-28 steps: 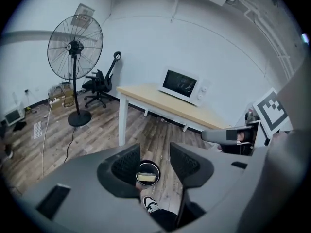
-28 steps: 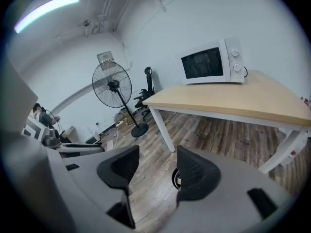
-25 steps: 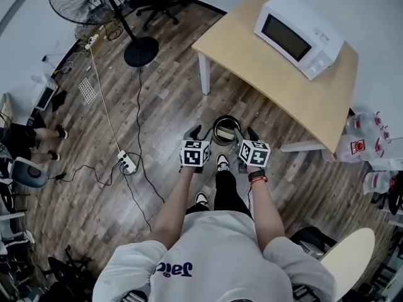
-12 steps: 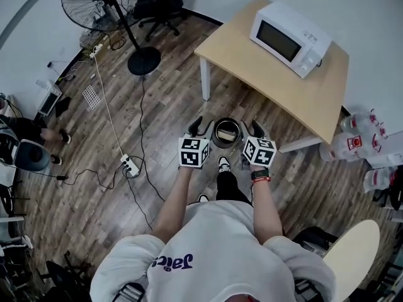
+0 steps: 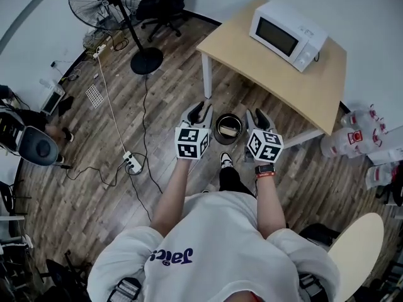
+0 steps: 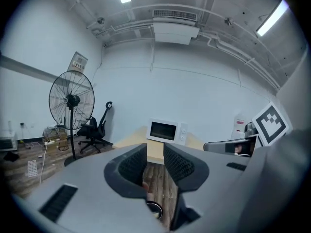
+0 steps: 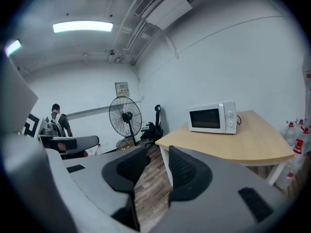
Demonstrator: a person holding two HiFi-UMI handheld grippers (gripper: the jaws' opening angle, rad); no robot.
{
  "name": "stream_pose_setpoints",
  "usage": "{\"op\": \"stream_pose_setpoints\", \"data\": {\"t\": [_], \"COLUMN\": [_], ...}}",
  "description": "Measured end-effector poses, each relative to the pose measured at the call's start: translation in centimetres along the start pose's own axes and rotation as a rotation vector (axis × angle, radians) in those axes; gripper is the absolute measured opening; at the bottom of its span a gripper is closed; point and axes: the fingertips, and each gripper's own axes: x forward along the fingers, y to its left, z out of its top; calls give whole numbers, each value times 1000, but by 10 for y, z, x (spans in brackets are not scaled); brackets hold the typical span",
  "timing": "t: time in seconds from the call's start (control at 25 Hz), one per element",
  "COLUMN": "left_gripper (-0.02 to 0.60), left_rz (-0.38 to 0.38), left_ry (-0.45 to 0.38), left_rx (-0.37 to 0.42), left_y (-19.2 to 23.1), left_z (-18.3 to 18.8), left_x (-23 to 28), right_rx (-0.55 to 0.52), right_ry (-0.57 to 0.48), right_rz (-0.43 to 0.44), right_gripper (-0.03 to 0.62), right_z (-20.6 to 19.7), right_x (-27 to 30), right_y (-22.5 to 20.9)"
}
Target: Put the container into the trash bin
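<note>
Black and round, the small trash bin (image 5: 216,129) stands on the brown plank floor (image 5: 170,99) just in front of my feet, and the pale tan container (image 5: 229,131) already lies inside it, below the rim. The bin sits between my two tools and beneath them: the left hand-held gripper (image 5: 197,113) hangs just to its left, the right hand-held gripper (image 5: 257,119) just to its right, about equally near, both pointing forward and only slightly down, well clear of the rim. On each one the ribbed jaws are closing with a gap left between them and nothing in it; past the left pair I see floor and the bin's mouth low down, past the right pair only floor and the leg of the light wooden desk (image 5: 252,65) carrying the white microwave oven (image 5: 288,33). The container is too small in the head view to judge which way its long side runs, and the right gripper view misses the bin altogether.
</note>
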Motion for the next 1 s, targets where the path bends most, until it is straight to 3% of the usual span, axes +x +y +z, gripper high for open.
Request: {"op": "stream_pose_setpoints", "data": {"t": [0.56, 1.0], "left_gripper": [30, 20], "left_rz": [-2, -2], "left_ry": [-72, -106], "left_rx": [52, 39], "left_y": [-13, -12], "left_z": [25, 34], "left_x": [-38, -35], "right_rx": [-16, -35], "right_ry": [-113, -121], "right_rz": [-2, -7], "right_gripper": [81, 15], "right_z": [30, 33], "right_x": [-34, -31], "right_y": [21, 24]}}
